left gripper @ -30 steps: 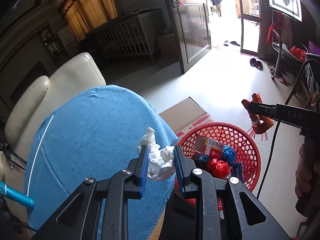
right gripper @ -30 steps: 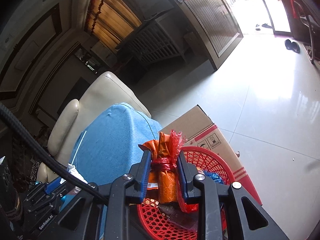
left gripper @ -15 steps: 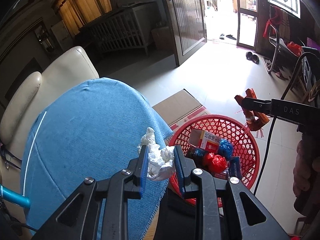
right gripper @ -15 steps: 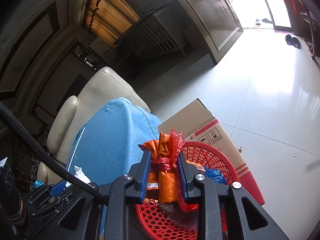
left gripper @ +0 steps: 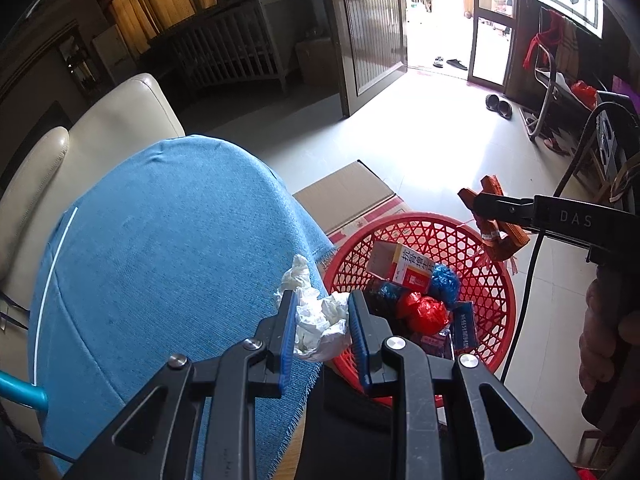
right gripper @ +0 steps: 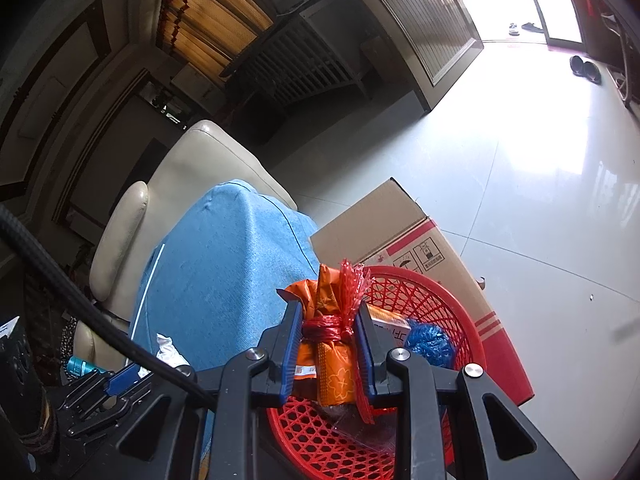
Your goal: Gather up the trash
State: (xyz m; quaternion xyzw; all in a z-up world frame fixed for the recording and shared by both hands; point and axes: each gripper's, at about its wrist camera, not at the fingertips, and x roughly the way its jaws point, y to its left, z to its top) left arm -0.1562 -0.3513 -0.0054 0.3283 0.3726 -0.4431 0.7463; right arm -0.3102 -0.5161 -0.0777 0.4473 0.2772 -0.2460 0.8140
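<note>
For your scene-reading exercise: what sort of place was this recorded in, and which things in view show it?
Most likely a home living room: a cream leather sofa, a slatted baby cot against the wall, and shoes by the open door. A red basket of rubbish stands on the tiled floor.

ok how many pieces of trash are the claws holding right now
2: a crumpled white tissue in the left claw, an orange wrapper bundle in the right claw, over the red basket.
</note>
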